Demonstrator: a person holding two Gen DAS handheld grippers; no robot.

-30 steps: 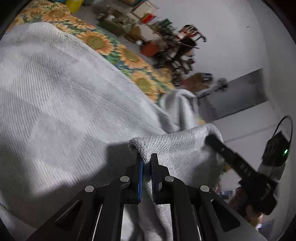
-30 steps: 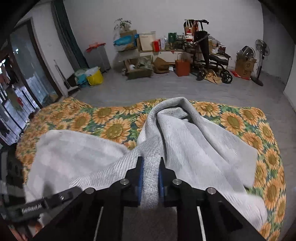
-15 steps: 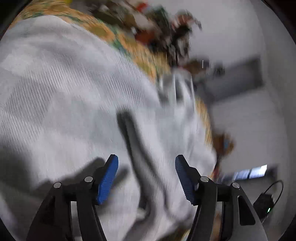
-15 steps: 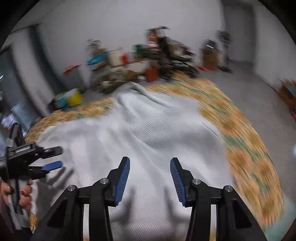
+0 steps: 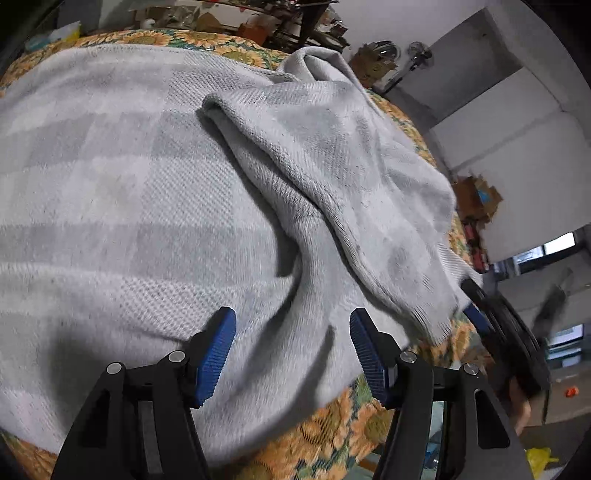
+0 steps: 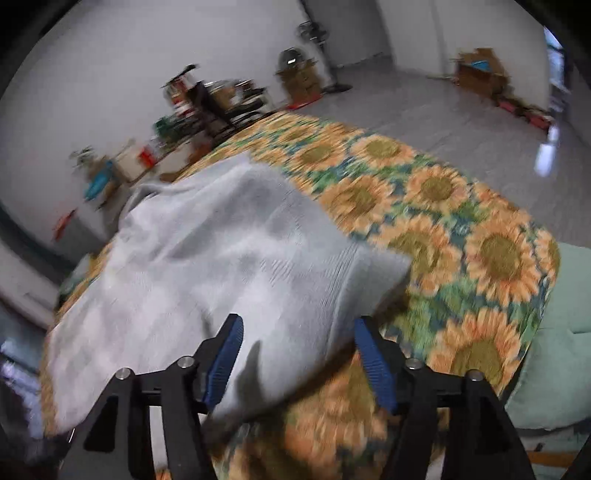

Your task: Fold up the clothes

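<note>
Blue ribbed pads (image 5: pixel 218 345) line the fingers of the left gripper (image 5: pixel 291 349), which stands spread wide with nothing between the jaws. It hangs over the near part of a pale grey knitted garment (image 5: pixel 122 192), and its two fingers cast dark shadows on the knit just below them. The cloth bears faint lighter and darker grey checks. Beyond the left gripper a flap of the same garment lies doubled back over the flat layer, its rounded fold running from the upper middle of the left wrist view down toward the right, with a ribbed hem at its lower right end. A deep crease runs along the inner side of that flap. Past the hem, at the right edge of that view, a dark blurred tool with a blue tip shows, probably the other gripper, with part of a hand (image 5: pixel 521 402) under it.

The right gripper (image 6: pixel 299 350) is likewise wide open and empty, its blue pads (image 6: pixel 373 363) apart above the near edge of the garment. In this blurred view the cloth spreads to the left and away, one corner jutting toward the right.

Under the garment lies a sunflower-print cover (image 6: pixel 461 236), orange blooms on green, bare on the right side. A pale green cushion (image 6: pixel 550 332) sits beside it at the far right. Cluttered boxes (image 6: pixel 299 79) and a standing fan (image 6: pixel 314 35) line the white wall beyond the grey floor.
</note>
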